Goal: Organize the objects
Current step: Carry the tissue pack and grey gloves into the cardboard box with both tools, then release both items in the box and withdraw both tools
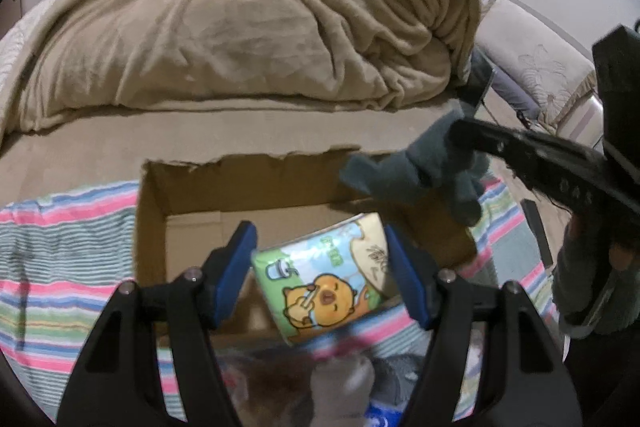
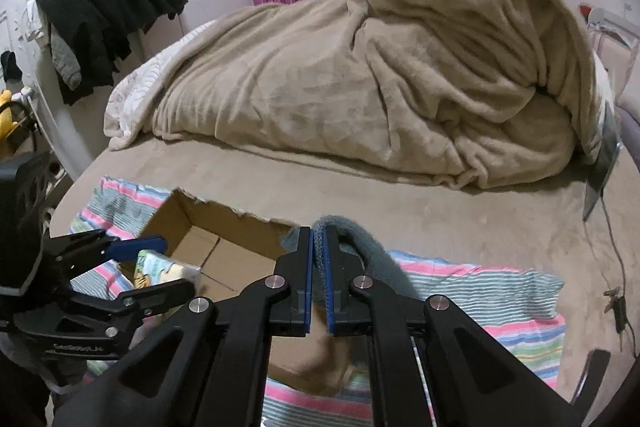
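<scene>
Your left gripper [image 1: 320, 267] squeezes the tissue pack [image 1: 324, 275] over the open cardboard box [image 1: 240, 187] on the bed [image 2: 440, 211]. Your right gripper [image 2: 319, 259] is pinched tight on a blue-gray sock [image 1: 424, 167] above the box's far corner. Let go too soon and the floppy sock could land outside on the striped cloth [image 1: 60, 247].

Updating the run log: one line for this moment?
left hand-held gripper: holds tissue pack | right hand-held gripper: holds grey cloth | cardboard box: below

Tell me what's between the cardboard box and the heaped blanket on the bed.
Only bare tan bedsheet lies between the box and the blanket, clearest in the right wrist view.
</scene>
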`<state>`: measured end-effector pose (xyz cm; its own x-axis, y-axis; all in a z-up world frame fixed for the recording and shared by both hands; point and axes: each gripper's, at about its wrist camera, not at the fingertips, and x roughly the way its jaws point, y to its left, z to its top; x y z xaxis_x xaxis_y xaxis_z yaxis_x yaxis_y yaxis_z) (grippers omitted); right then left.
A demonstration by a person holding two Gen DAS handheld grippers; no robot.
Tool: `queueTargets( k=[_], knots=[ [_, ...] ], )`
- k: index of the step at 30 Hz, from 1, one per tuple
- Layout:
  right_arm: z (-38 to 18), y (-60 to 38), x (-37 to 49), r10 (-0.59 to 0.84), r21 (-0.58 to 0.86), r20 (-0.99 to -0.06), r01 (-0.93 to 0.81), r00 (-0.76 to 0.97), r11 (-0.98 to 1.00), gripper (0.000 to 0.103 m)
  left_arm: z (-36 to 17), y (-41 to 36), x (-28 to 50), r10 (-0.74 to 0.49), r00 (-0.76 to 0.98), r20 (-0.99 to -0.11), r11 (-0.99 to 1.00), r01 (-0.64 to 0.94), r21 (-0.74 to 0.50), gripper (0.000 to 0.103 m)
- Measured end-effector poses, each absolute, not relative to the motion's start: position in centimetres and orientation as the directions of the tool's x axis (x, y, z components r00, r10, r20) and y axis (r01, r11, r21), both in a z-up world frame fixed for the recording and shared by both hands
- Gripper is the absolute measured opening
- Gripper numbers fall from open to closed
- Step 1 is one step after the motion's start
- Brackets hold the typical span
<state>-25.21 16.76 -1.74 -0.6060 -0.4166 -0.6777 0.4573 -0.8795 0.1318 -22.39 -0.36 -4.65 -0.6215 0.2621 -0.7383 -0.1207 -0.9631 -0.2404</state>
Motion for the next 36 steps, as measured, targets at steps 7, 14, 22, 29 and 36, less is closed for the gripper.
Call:
queueTargets(
  k=[7,14,22,29,36],
  knots=[
    [-5.4,16.1,-23.9,-0.457,0.209,-0.723,0.466,-0.518,-0.859,0.005,-7.6,0.3,-24.1,0.283,-0.557,-0.781,-0.956,-0.099,-0.276,0.067],
    [-7.6,16.1,-23.0,-0.48,0.281,-0.75,0.438,-0.455,-0.854,0.006,-8.5,0.8,-24.2,0.273,-0.528,-0.804,-0.96,-0.091,-0.266,0.069],
    [-7.1,17.7,-21.6,-0.478,0.32,-0.745,0.38,-0.465,-0.868,0.047,-7.3,1.0,-23.2,0.287,-0.535,-0.794,-0.955,-0.096,-0.28,0.085],
    [-5.3,18.7,-19.6,-0.469,0.315,-0.728,0.364,-0.5,-0.877,0.052,-5.5,0.6,-20.8,0.267,-0.564,-0.781,-0.961,-0.089,-0.264,0.085],
    [-3.5,18.9,-17.1,-0.468,0.298,-0.707,0.376,-0.53,-0.877,0.061,-3.4,-0.5,-17.3,0.24,-0.608,-0.757,-0.967,-0.082,-0.241,0.085]
  ],
)
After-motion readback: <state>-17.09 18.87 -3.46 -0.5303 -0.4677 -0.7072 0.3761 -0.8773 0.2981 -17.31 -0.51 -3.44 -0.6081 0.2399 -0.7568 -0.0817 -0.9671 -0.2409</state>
